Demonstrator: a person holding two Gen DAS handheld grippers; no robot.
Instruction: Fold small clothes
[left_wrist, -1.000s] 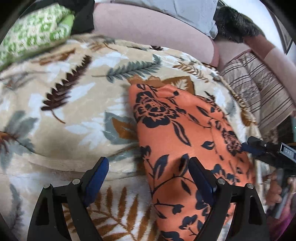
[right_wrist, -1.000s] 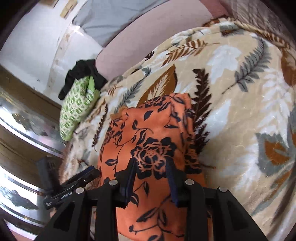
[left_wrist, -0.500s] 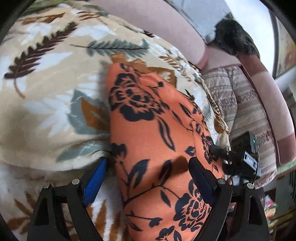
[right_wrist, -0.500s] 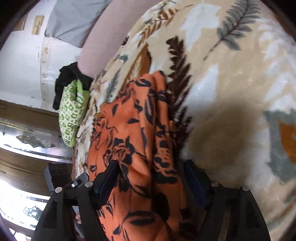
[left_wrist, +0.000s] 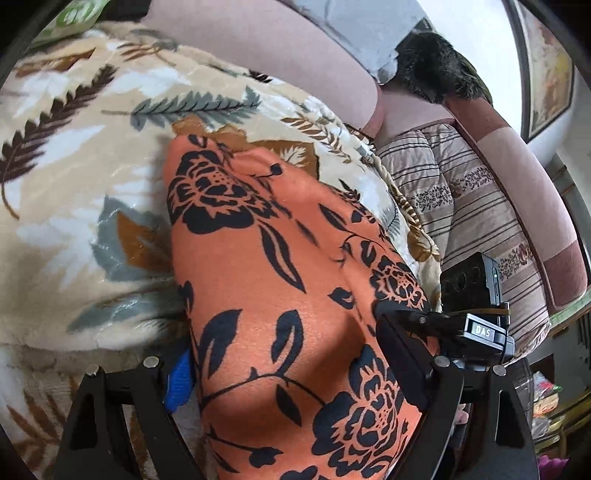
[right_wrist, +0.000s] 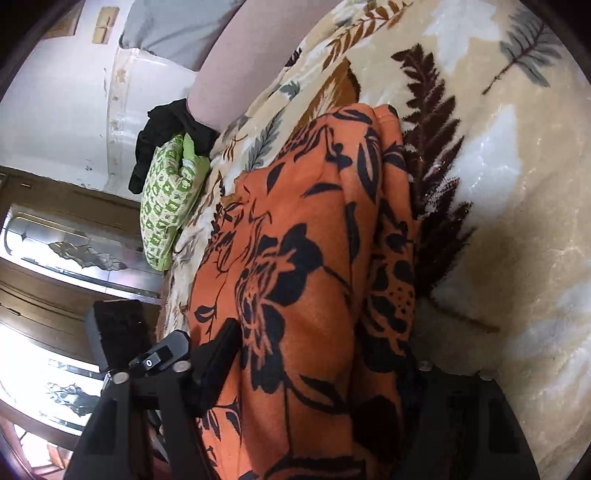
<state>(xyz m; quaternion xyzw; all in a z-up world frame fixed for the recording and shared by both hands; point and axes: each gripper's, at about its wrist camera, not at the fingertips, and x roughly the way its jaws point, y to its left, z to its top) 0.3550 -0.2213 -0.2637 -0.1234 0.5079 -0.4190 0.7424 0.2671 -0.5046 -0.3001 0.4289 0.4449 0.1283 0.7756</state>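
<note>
While the left wrist view looks along the left claw (left_wrist: 284, 369), its fingers stand wide either side of the folded orange cloth with black flower print (left_wrist: 280, 295), which lies on the beige leaf-patterned plush blanket (left_wrist: 74, 206). Soft and light, this cloth will likely sag and slide unless pinched at a layered edge. From the right wrist view, the right claw (right_wrist: 317, 365) also straddles the cloth widely; the stacked fold edge (right_wrist: 391, 229) looks the best hold.
</note>
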